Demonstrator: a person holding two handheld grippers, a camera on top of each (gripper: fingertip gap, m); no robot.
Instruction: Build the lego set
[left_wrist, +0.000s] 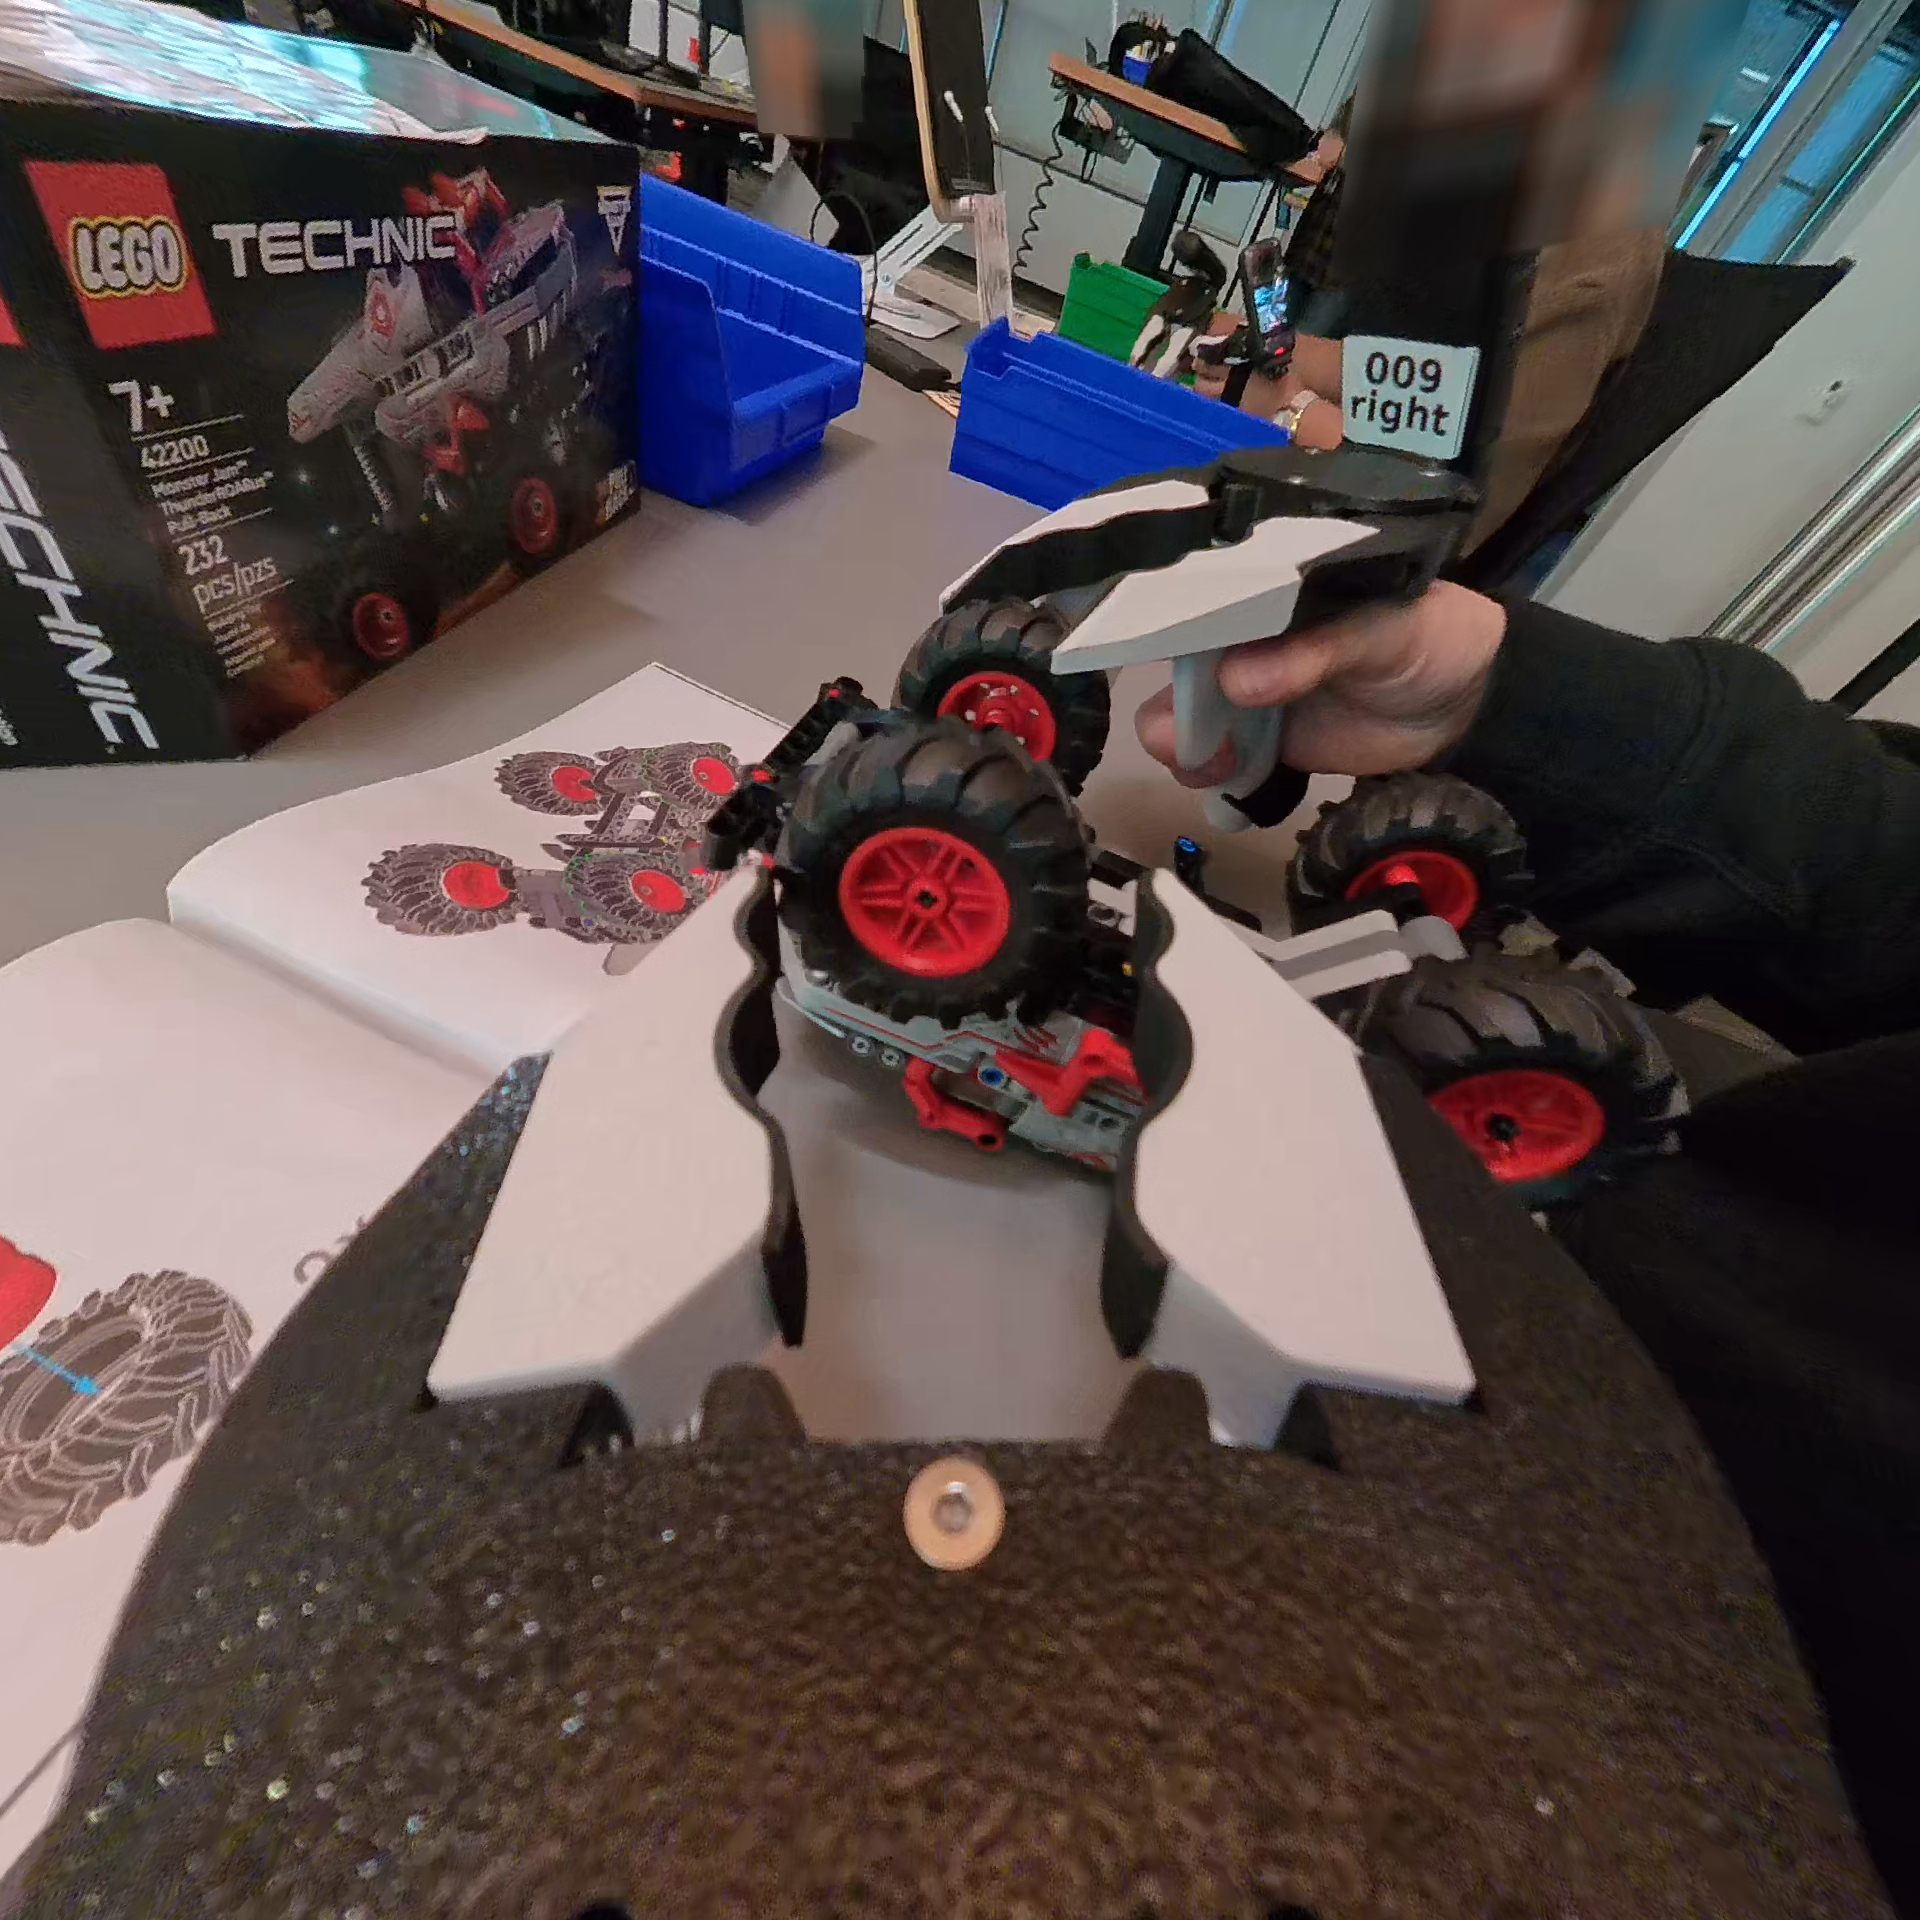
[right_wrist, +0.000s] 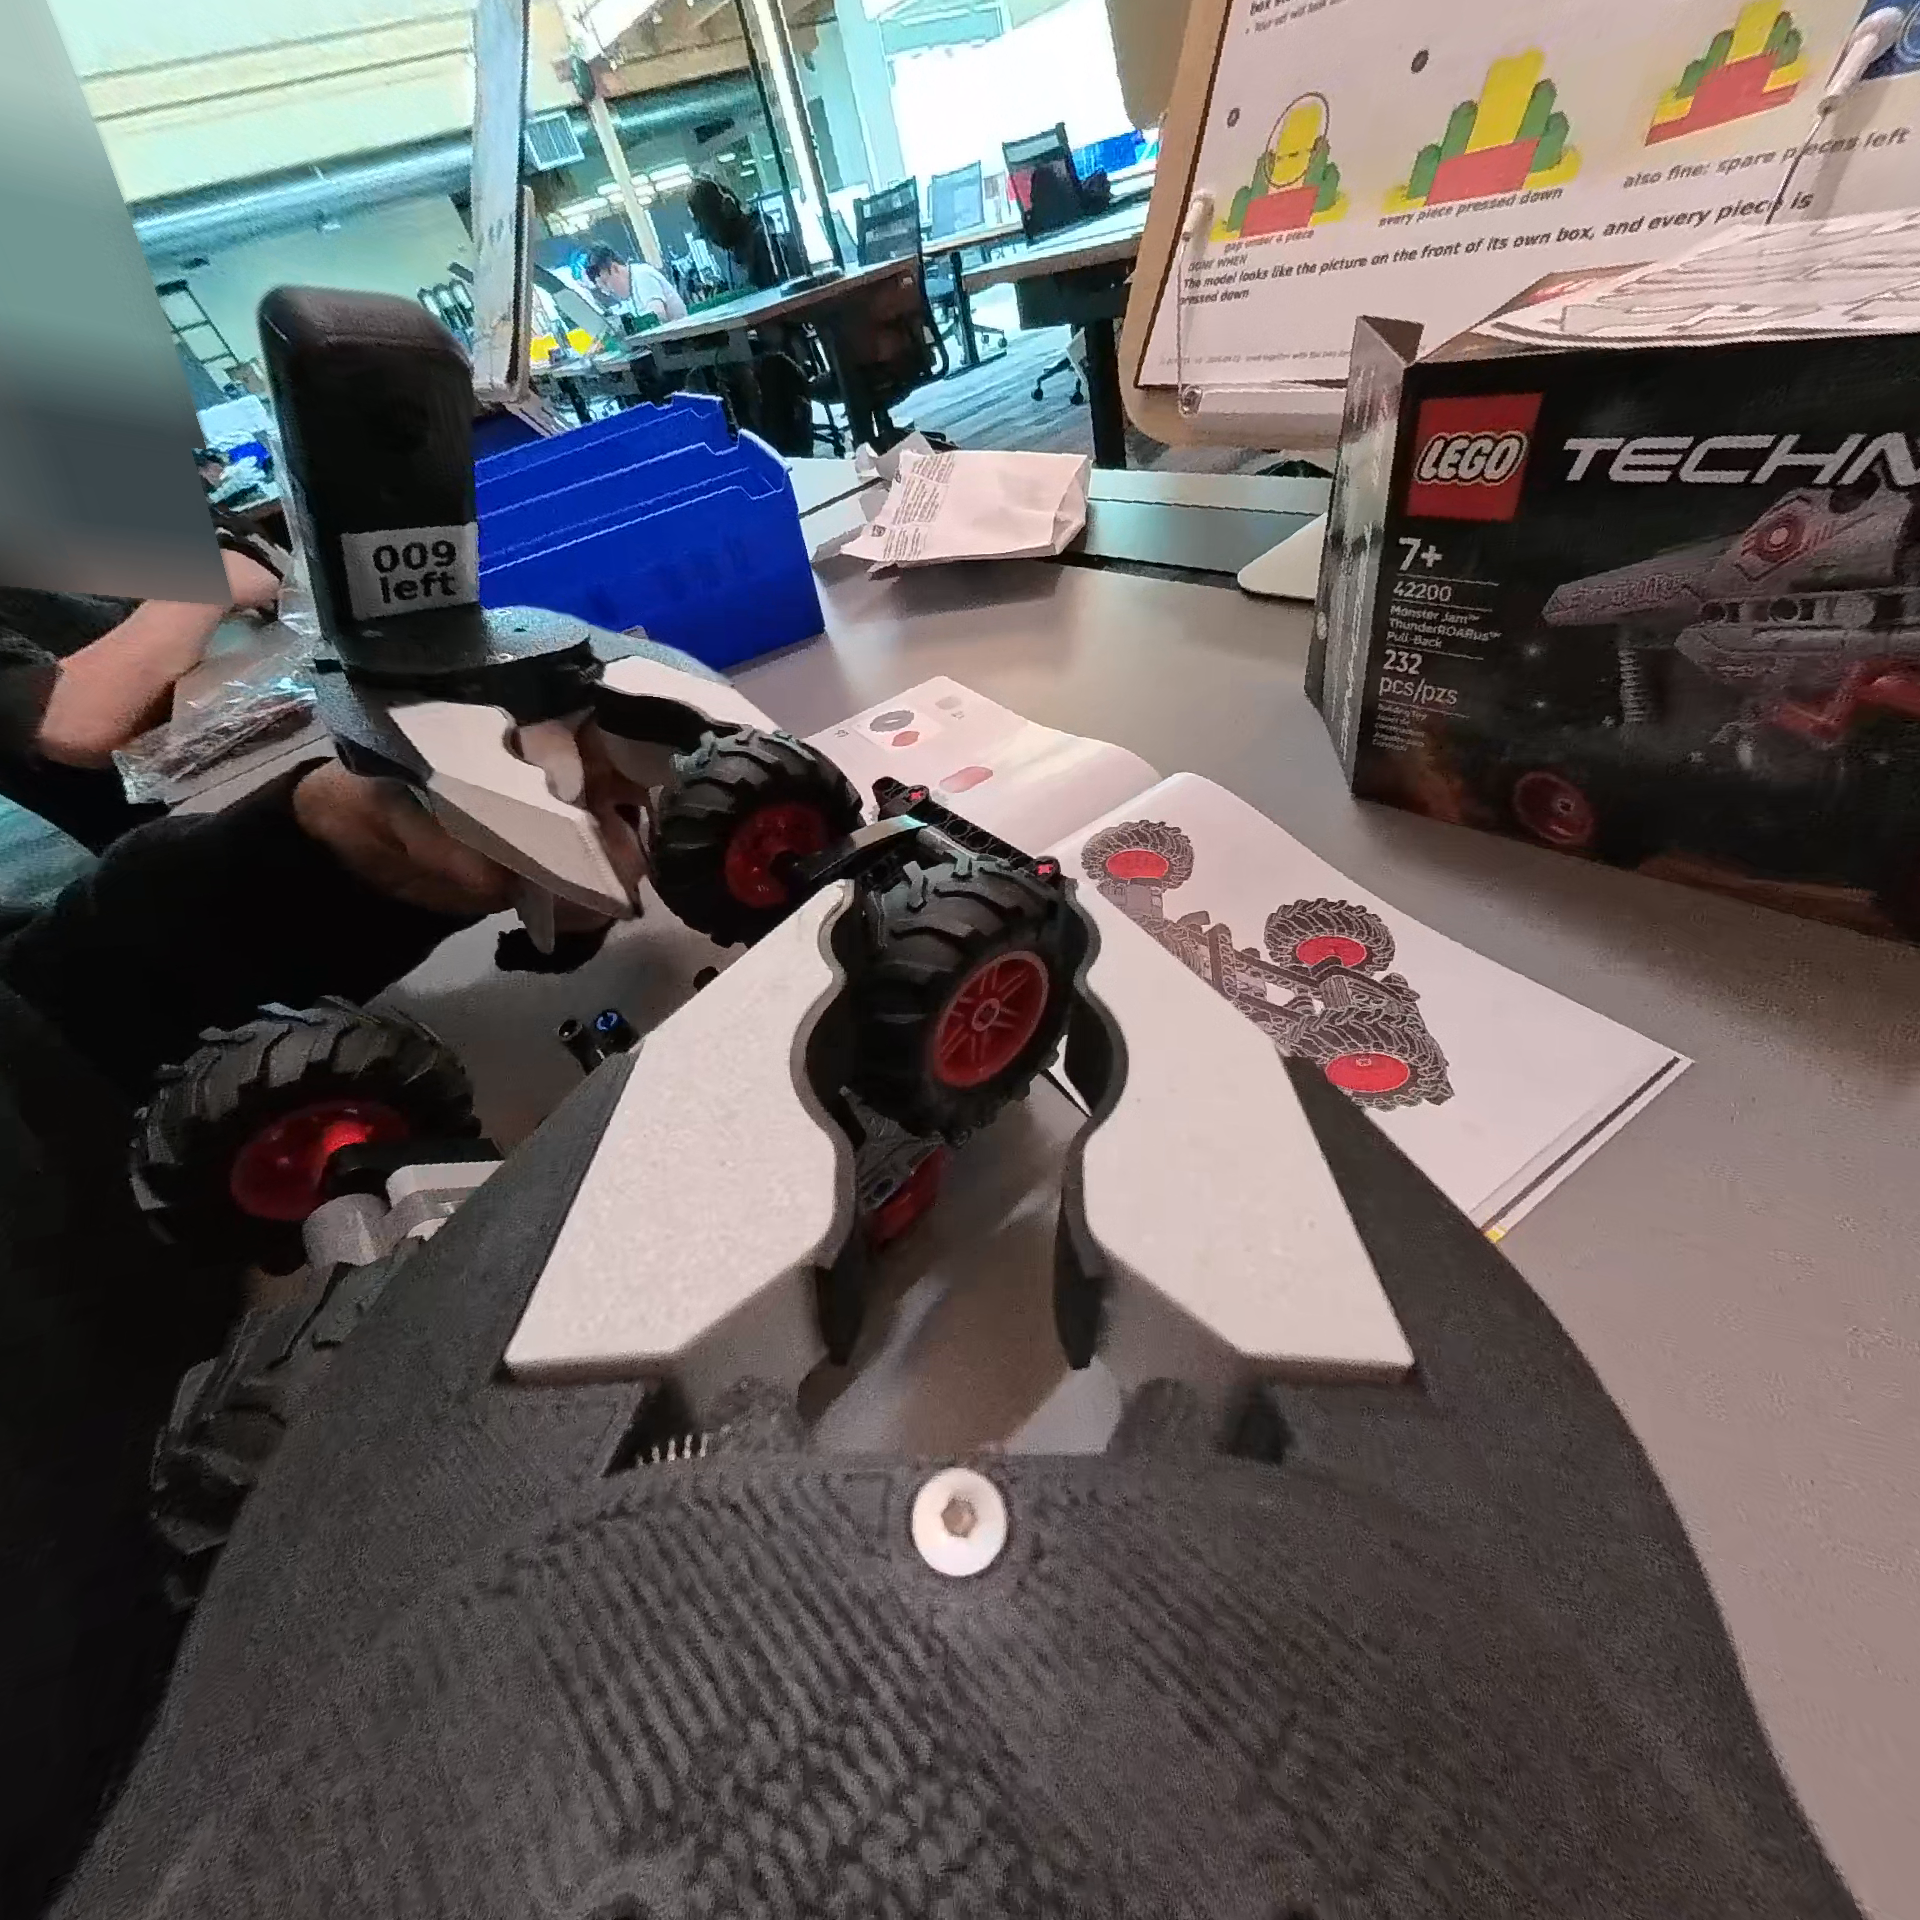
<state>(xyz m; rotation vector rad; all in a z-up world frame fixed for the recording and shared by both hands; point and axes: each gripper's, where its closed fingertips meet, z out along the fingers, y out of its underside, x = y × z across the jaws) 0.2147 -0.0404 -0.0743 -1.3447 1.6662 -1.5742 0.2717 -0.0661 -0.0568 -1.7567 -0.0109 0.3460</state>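
The Lego truck chassis (left_wrist: 1018, 1081), grey and red with black tyres on red hubs, is held tilted above the grey table (left_wrist: 748, 582). My left gripper (left_wrist: 956, 904) is closed around one front wheel (left_wrist: 925, 904). It also shows in the right wrist view (right_wrist: 665, 821), at that wheel (right_wrist: 758, 842). My right gripper (right_wrist: 956, 935) is closed around the neighbouring wheel (right_wrist: 966, 1018). It also shows in the left wrist view (left_wrist: 1003, 634), over that wheel (left_wrist: 997, 707). The two rear wheels (left_wrist: 1517, 1101) hang free.
The open instruction booklet (left_wrist: 343, 997) lies under the truck. The black set box (left_wrist: 312, 416) stands behind it. Blue bins (left_wrist: 748, 343) stand farther back. Small loose pins (right_wrist: 597, 1029) lie on the table. A white paper bag (right_wrist: 966, 509) lies beyond. A hand (left_wrist: 1351, 686) holds the right gripper's handle. Tip to tip, the grippers are about 8 centimeters apart.
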